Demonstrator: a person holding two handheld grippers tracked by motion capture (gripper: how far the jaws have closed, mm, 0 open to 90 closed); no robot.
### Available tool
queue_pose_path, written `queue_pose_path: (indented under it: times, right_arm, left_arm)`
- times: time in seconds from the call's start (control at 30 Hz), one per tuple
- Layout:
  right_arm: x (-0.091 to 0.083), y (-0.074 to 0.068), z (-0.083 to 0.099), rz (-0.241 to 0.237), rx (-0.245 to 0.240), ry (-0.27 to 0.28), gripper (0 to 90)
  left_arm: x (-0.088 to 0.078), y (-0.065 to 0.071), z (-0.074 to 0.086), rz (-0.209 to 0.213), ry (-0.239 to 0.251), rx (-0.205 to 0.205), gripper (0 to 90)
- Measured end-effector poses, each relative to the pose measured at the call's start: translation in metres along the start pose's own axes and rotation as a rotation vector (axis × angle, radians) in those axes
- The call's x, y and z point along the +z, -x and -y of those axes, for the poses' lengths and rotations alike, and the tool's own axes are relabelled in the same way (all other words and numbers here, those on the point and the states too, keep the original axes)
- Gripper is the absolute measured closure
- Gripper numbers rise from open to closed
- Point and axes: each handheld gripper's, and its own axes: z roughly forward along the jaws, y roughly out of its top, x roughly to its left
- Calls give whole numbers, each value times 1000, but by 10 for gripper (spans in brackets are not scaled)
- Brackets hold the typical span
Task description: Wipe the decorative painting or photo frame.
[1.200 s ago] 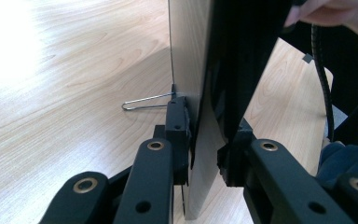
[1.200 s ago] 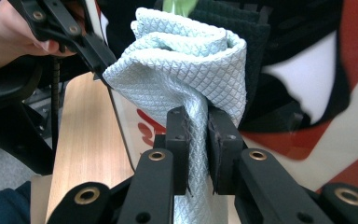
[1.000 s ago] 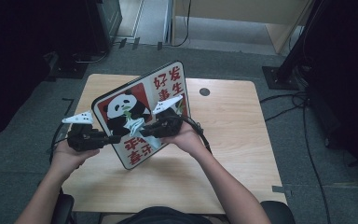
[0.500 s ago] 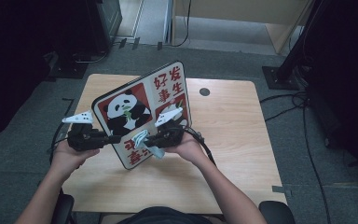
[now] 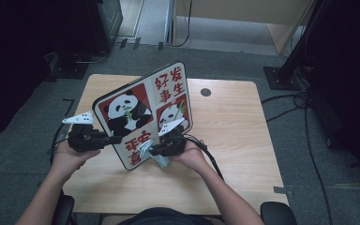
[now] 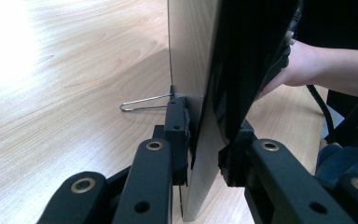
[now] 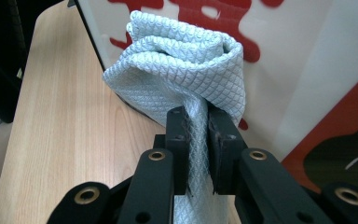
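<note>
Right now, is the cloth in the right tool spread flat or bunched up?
Bunched up. The cloth is gathered into a wad, its tail pinched in the right tool, its rounded folds against the panda board.

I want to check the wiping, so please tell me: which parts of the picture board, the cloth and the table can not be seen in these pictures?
- Picture board: its foot, high view, hidden by both hands.
- Its printed face, left gripper view: edge-on.
- Cloth: lower end, right gripper view, cut off between the jaws.
- Table: the part behind the board, high view.
</note>
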Motion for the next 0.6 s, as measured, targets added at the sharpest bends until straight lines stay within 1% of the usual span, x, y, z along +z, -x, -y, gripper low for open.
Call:
queue_pose_path:
  times: [0.07,0.13,0.2,0.27,0.3,0.4,0.5,0.6]
  right_arm:
    - [1,1,2,1,-3,-14,802]
    - [4,1,3,5,-5,-55,805]
    - [7,1,4,-7,5,-90,807]
    - [6,0,4,-12,7,-94,808]
    - [5,0,3,-13,5,-93,808]
    - [-1,-2,-2,-13,2,-65,808]
    - [-12,-5,-11,-5,9,-26,809]
    - [-22,-8,-23,-2,9,-14,809]
  left_arm:
    - [0,0,0,3,1,2,759]
    - [1,0,0,4,2,1,755]
    - [0,0,0,8,3,1,748]
    - [0,-1,0,13,9,-4,726]
    - [-1,-1,-1,15,10,-5,711]
    - [-2,-1,-1,16,19,-5,693]
    - [-5,-1,-1,18,21,-6,685]
    - [-8,1,0,11,21,-1,681]
